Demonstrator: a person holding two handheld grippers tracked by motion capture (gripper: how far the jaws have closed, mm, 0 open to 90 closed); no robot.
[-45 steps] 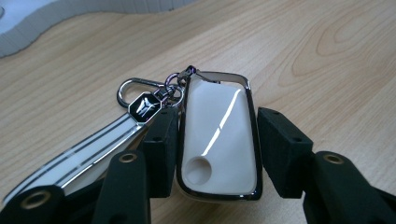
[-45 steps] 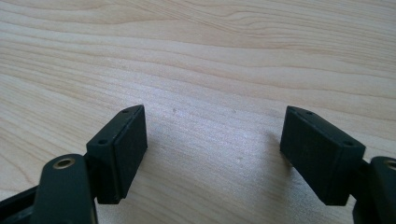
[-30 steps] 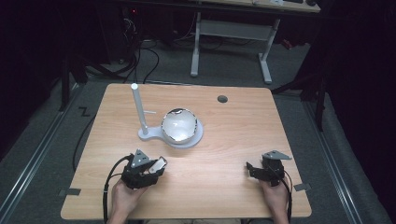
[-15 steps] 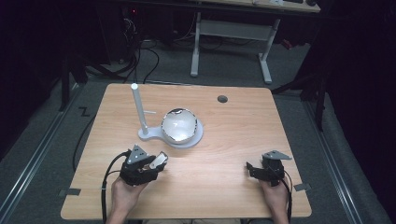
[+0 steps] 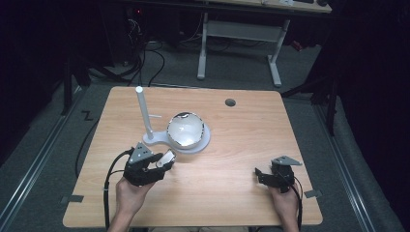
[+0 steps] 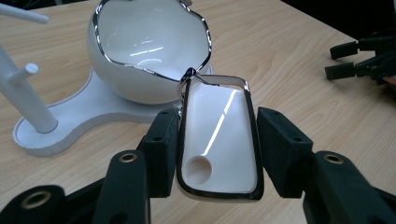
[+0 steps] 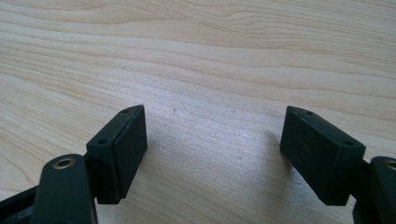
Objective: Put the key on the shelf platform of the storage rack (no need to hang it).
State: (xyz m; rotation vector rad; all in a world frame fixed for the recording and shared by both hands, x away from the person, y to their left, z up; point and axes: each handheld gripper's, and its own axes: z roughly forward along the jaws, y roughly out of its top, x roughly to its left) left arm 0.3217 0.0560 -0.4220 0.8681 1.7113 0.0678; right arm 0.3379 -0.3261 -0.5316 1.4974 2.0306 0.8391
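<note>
My left gripper point(image 6: 217, 144) is shut on a small white rectangular dish with a chrome rim point(image 6: 218, 135), held up just in front of the bowl. In the high view the left gripper point(image 5: 163, 162) and its dish point(image 5: 168, 157) sit near the stand's front left edge. A white egg-shaped bowl with a jagged chrome rim point(image 5: 184, 129) point(image 6: 147, 51) rests on a white stand point(image 5: 205, 141) with a tall post point(image 5: 143, 113). My right gripper point(image 5: 259, 175) point(image 7: 212, 149) is open low over bare wood at the front right, nothing between its fingers.
The wooden table point(image 5: 241, 140) has a round cable hole point(image 5: 230, 102) near its back edge. A short peg point(image 6: 21, 74) sticks out of the post. The right gripper point(image 6: 362, 58) shows far off in the left gripper view. Desk legs and cables stand on the floor beyond the table.
My left gripper has moved a little forward toward the stand and bowl, carrying the small dish. The right gripper has stayed put.
</note>
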